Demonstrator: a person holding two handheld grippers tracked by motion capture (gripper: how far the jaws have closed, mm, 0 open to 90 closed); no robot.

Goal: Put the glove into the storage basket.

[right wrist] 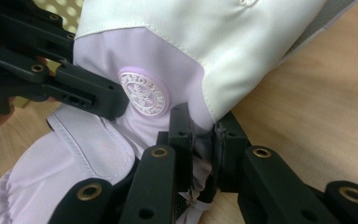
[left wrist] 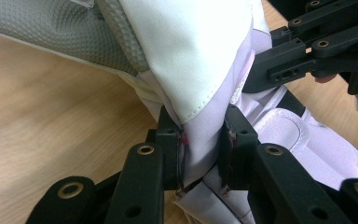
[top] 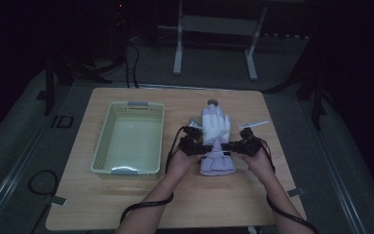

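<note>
Both the left hand-held gripper (top: 200,146) and right hand-held gripper (top: 230,146) pinch the ski glove's (top: 215,127) wrist mid-counter; next, probably carrying it left into the basket (top: 105,146).

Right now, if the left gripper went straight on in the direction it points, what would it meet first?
Probably the right gripper: the left gripper, shut on the glove at the wrist, points across it toward that gripper. Depth is unclear.

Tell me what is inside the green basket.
The green basket looks empty: the high view shows only its pale bare floor. The strip of floor just behind its near wall is hidden. The glove lies outside, on the table.
</note>
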